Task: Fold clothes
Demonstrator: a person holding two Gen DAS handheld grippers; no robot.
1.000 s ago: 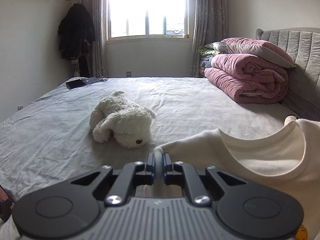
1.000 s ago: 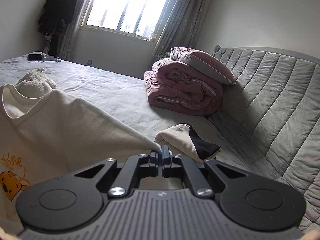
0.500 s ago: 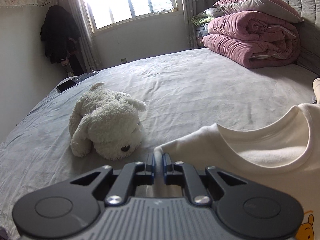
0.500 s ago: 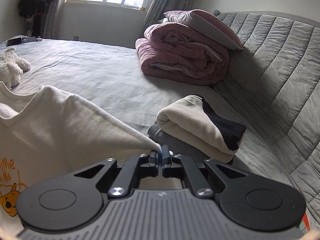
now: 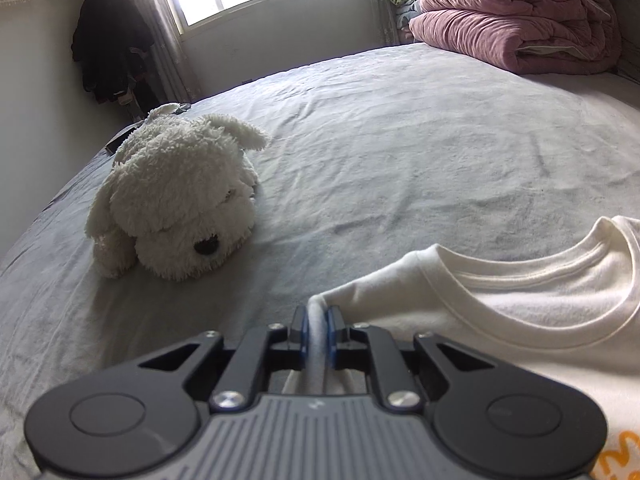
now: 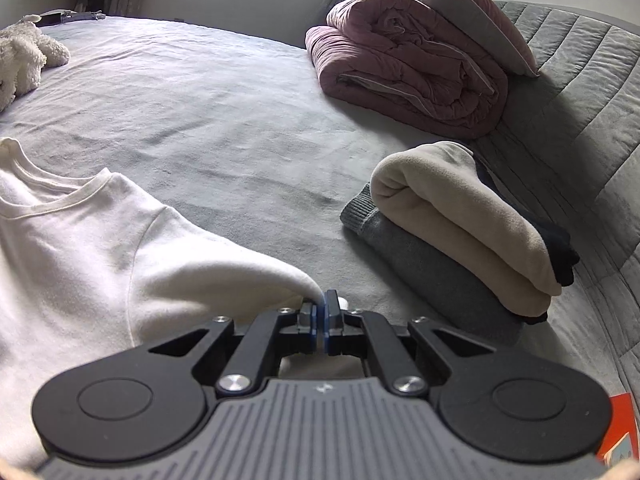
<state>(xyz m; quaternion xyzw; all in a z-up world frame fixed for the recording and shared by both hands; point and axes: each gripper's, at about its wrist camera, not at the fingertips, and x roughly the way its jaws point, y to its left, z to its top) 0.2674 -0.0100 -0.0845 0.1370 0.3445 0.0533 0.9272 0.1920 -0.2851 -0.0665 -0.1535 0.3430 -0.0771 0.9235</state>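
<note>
Sweatshirt [image 5: 500,312], cream with a ribbed neckline, is stretched between my two grippers just above the grey bed [image 5: 380,140]. My left gripper [image 5: 316,322] has its fingers clenched on a bunched shoulder edge, cloth showing between the blue pads. Ahead and left of those fingers lies a white plush dog [image 5: 176,196], near the cloth edge but not touching it; straight ahead the bed sheet is bare up to a pink folded quilt [image 5: 516,24]. My right gripper [image 6: 321,316] grips the other shoulder edge, fingers pinched tight. Ahead and right of these fingers sits a folded clothes stack [image 6: 460,232], just beside the sleeve; bare sheet lies ahead.
</note>
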